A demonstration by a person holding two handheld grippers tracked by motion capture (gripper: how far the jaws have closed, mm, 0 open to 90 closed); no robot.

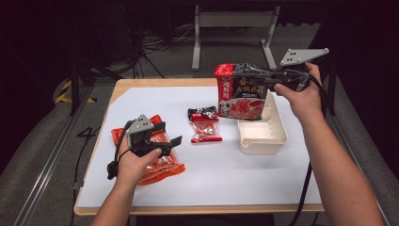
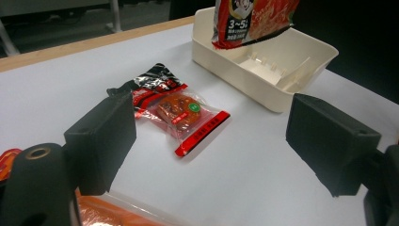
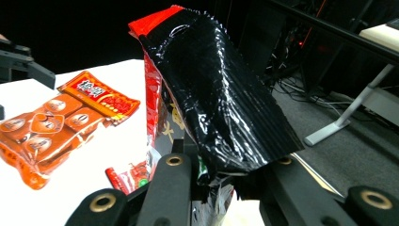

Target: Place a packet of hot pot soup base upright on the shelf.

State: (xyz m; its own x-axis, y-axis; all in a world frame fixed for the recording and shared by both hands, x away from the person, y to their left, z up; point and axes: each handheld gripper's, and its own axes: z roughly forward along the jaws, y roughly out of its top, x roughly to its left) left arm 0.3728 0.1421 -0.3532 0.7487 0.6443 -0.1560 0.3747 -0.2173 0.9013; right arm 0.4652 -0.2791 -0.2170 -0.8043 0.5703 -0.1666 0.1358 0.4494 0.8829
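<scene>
A person's right gripper (image 1: pixel 272 80), at two o'clock on the table, clamps the top edge of a red-and-black noodle bag (image 1: pixel 241 92), which hangs upright above the far end of a cream plastic tray (image 1: pixel 263 136). The left gripper (image 1: pixel 170 142), at eight o'clock, hovers with jaws apart over an orange snack pack (image 1: pixel 164 165). A small red snack packet (image 1: pixel 205 125) lies at centre.

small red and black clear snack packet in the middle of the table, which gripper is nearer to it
Left. The left gripper hovers just beside the small red and black snack packet; the right gripper is farther back, holding the big red-black bag.
</scene>
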